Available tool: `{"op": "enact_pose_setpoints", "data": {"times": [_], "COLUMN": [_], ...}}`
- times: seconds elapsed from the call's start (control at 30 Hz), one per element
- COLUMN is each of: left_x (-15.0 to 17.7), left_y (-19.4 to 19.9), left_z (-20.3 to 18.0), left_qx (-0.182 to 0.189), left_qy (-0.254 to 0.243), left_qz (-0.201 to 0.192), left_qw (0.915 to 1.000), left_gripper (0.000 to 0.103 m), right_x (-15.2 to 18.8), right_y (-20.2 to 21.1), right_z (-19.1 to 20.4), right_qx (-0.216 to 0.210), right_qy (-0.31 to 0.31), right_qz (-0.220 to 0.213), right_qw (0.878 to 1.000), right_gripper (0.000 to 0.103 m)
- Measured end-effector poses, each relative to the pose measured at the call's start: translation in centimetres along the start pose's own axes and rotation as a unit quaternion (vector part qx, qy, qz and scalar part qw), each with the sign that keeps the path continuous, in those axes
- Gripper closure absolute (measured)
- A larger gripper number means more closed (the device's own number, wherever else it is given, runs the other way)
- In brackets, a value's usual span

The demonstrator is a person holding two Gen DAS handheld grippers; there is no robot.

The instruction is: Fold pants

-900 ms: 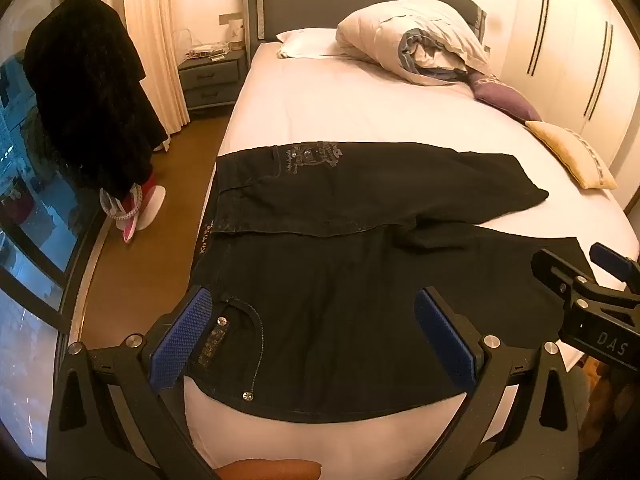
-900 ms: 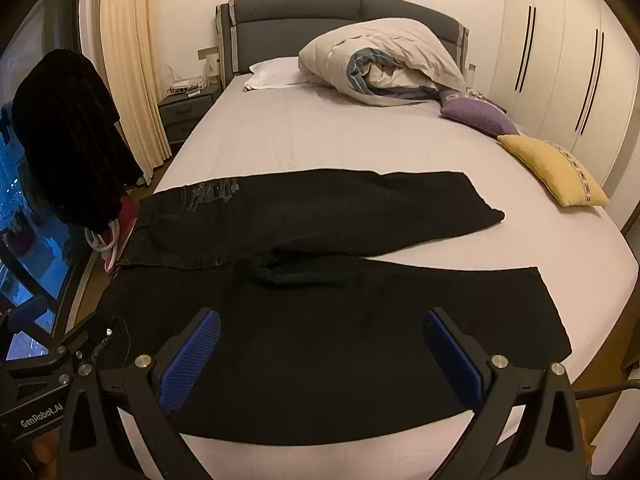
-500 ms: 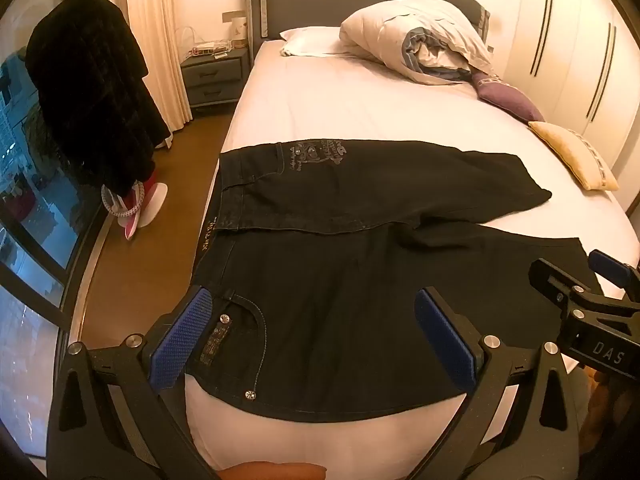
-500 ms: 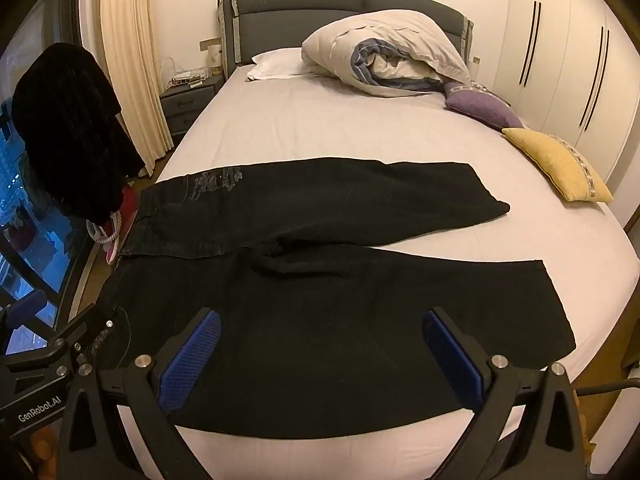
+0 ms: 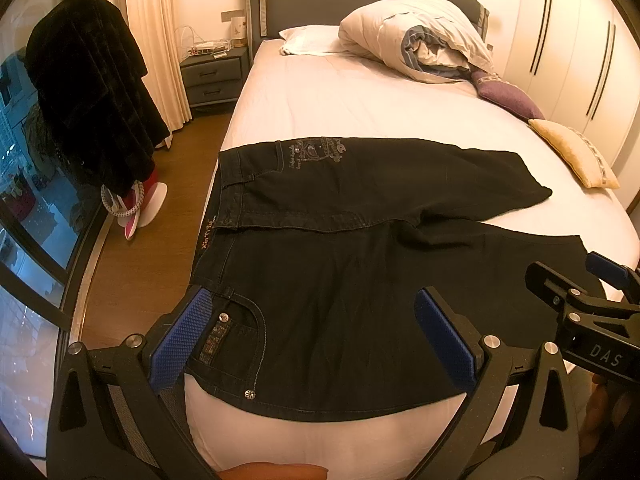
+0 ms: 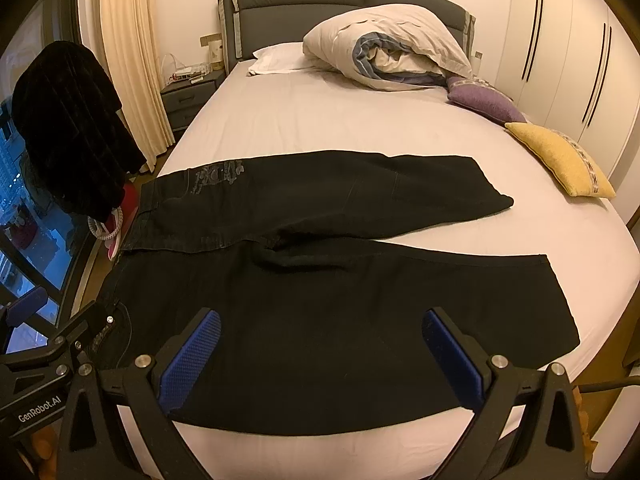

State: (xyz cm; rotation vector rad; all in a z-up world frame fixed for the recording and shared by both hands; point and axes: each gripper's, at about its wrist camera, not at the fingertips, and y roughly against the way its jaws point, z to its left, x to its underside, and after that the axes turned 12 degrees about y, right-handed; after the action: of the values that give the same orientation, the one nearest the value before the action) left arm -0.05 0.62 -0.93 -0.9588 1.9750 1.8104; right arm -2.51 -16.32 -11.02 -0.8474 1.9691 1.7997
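Black pants [image 5: 340, 240] lie flat across the foot of the white bed [image 5: 360, 112], waist at the left edge, both legs spread to the right. They also show in the right wrist view [image 6: 320, 280]. My left gripper [image 5: 316, 340] is open and empty, just above the near waist corner with its pocket rivets. My right gripper [image 6: 320, 356] is open and empty, above the near leg's front edge. The right gripper also shows in the left wrist view [image 5: 584, 308], and the left gripper shows in the right wrist view [image 6: 52, 344].
A rolled duvet [image 5: 416, 36] and pillows lie at the headboard. A purple cushion [image 6: 484, 104] and a yellow cushion [image 6: 560, 160] sit at the bed's right side. A dark coat [image 5: 88, 88] hangs at the left by the window. A nightstand [image 5: 212, 76] stands beside the bed.
Both grippers have moved slightly forward and lower toward the pants' near edge. The pants have not moved and both jaws stay open.
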Motion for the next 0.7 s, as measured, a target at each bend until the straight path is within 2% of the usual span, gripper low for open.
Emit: {"op": "enact_pose_setpoints", "data": {"times": [0.7], "left_x": [0.08], "left_y": [-0.06], "left_z": [0.05], "left_qx": [-0.001], "left_qy": [0.000], "left_qz": [0.001], "left_qw": [1.0000], "left_gripper": [0.000], "right_x": [0.23], "right_y": [-0.76], "right_z": [0.11], "right_qx": [-0.007], "right_qy": [-0.004], "right_qz": [0.008], "right_qw": [1.000], "right_gripper": [0.000]}}
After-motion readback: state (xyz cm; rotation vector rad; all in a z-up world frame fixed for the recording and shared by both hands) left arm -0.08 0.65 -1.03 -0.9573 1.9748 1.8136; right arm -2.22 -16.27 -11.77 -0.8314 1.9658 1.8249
